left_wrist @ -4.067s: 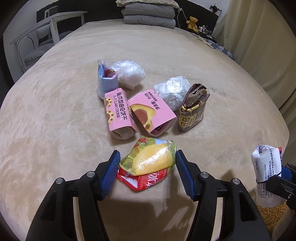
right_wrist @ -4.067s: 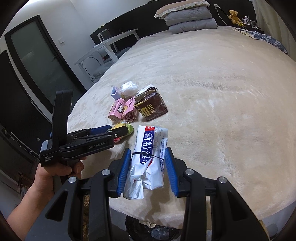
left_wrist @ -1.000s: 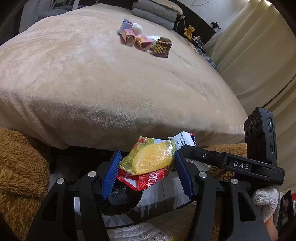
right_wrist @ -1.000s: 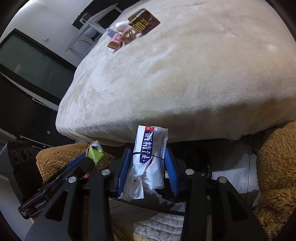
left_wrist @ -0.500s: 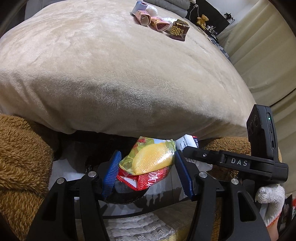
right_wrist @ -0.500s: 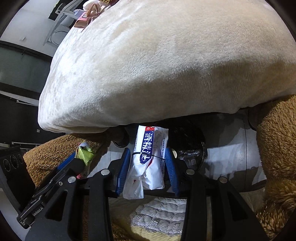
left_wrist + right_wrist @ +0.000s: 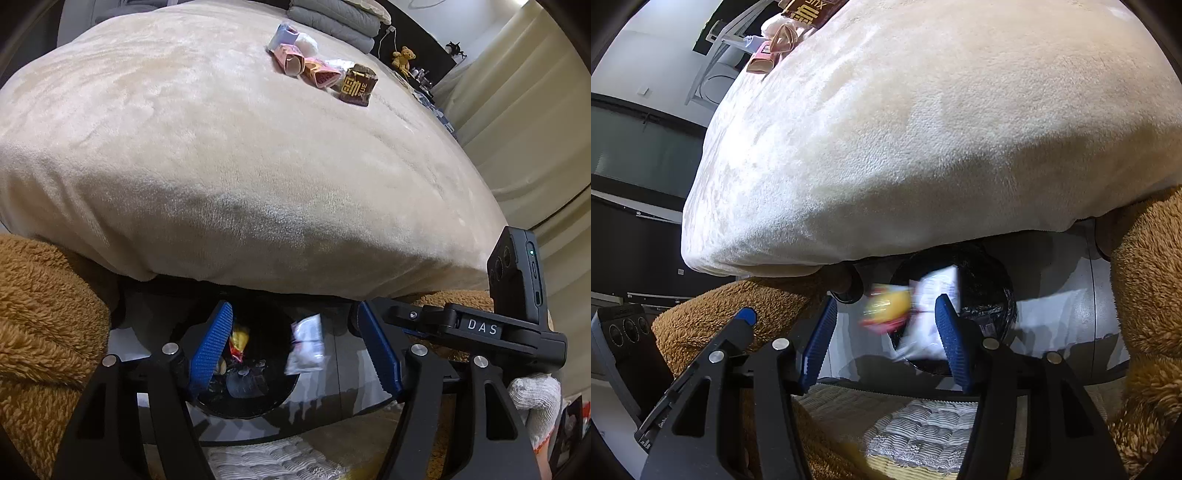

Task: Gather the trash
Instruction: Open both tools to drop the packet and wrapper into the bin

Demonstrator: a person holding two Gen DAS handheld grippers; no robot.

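Note:
Both grippers hang open over a black bin (image 7: 255, 402) on the floor at the bed's foot; the bin also shows in the right wrist view (image 7: 990, 291). My left gripper (image 7: 295, 350) is open and empty. The yellow-and-red snack wrapper (image 7: 238, 341) falls blurred into the bin, also seen in the right wrist view (image 7: 888, 306). My right gripper (image 7: 886, 343) is open and empty. The white wrapper (image 7: 932, 314) drops blurred between its fingers, and shows in the left wrist view (image 7: 306, 343). More trash lies far up the bed: pink packets (image 7: 306, 68) and a brown bag (image 7: 356, 88).
The beige bed (image 7: 240, 147) overhangs the bin. Brown fluffy fabric lies at the left (image 7: 40, 325) and, in the right wrist view, at the right (image 7: 1148, 295). A patterned mat (image 7: 923, 432) lies on the floor. The right gripper's body (image 7: 480, 328) sits close on my right.
Both grippers have opened. The yellow-and-red wrapper and the white wrapper have left the fingers and are falling into the black bin.

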